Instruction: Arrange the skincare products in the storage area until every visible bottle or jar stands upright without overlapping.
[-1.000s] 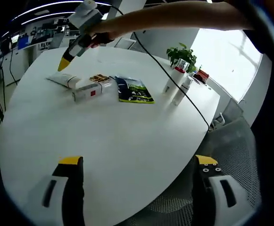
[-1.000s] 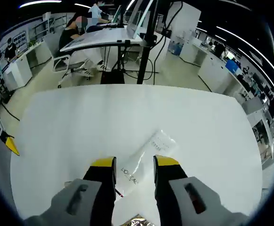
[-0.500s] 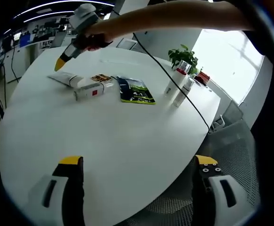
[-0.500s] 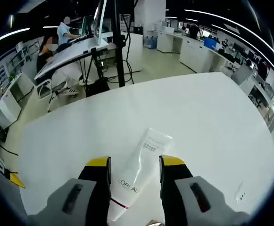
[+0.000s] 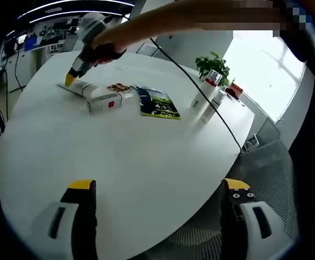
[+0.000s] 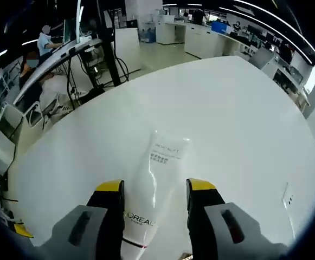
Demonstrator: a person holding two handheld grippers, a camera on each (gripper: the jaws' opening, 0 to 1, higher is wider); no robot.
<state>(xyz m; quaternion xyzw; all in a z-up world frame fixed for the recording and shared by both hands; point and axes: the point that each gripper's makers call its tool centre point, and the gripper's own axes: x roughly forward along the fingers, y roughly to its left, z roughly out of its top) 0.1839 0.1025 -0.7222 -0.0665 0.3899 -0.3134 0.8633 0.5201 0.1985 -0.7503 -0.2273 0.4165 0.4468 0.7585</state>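
Table: white round top (image 5: 119, 151) in an open office, desks behind.
Tube: white tube (image 6: 154, 179) lies flat on the table, crimped end away from the camera.
Right gripper: right gripper (image 6: 156, 188) straddles the tube, jaws spread on either side; contact cannot be told.
Left gripper: left gripper (image 5: 160, 187) jaws wide apart, nothing between them, above the near table edge.
Others: box (image 5: 109, 99) and dark packet (image 5: 157, 103) lie flat; two bottles (image 5: 206, 97) stand upright by a plant (image 5: 211, 64).
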